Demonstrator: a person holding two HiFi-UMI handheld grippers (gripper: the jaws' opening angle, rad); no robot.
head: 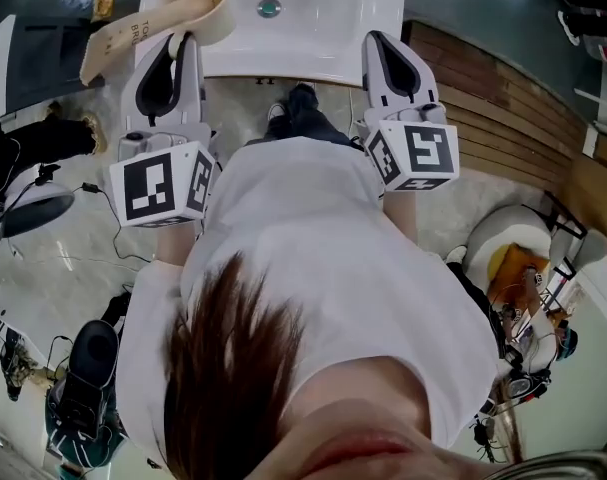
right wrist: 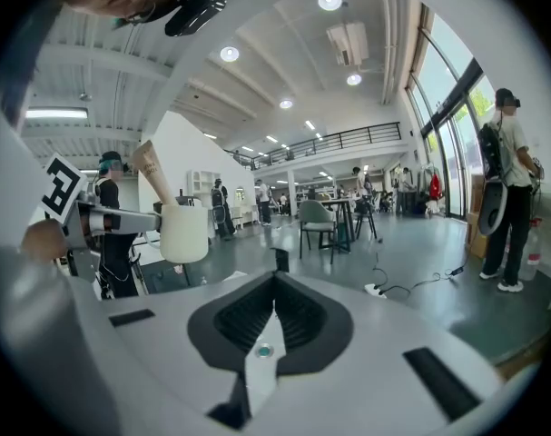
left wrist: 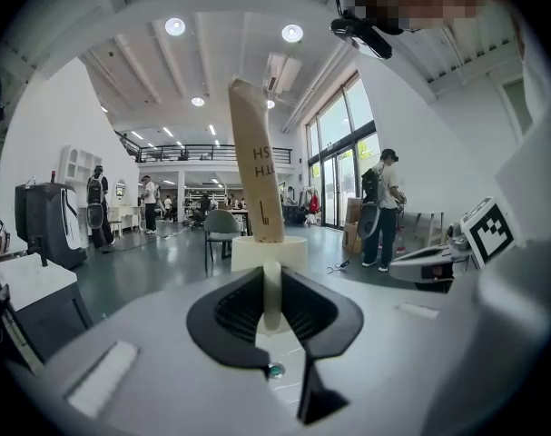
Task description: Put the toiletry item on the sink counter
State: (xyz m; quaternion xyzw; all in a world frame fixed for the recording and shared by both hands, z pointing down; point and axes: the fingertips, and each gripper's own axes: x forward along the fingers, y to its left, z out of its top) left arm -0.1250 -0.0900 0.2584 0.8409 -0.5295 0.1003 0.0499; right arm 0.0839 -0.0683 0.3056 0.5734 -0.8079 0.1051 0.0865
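Observation:
A cream cup (head: 219,20) with a tan toothpaste tube (head: 143,30) leaning out of it hangs at the left front edge of the white sink (head: 328,28). My left gripper (head: 183,46) is shut on the cup's handle. In the left gripper view the cup (left wrist: 269,251) sits just beyond the left gripper (left wrist: 271,289), and the tube (left wrist: 255,166) stands upright in it. My right gripper (head: 379,46) is at the sink's right front edge; in the right gripper view the right gripper (right wrist: 275,284) is shut with nothing in it. The cup (right wrist: 184,232) shows at its left.
The sink has a round drain (head: 269,8) at its middle. Wooden flooring (head: 513,128) runs to the right. Cables (head: 103,218) and gear lie on the floor at the left. People (left wrist: 382,209), a chair (right wrist: 319,221) and tables stand in the hall beyond.

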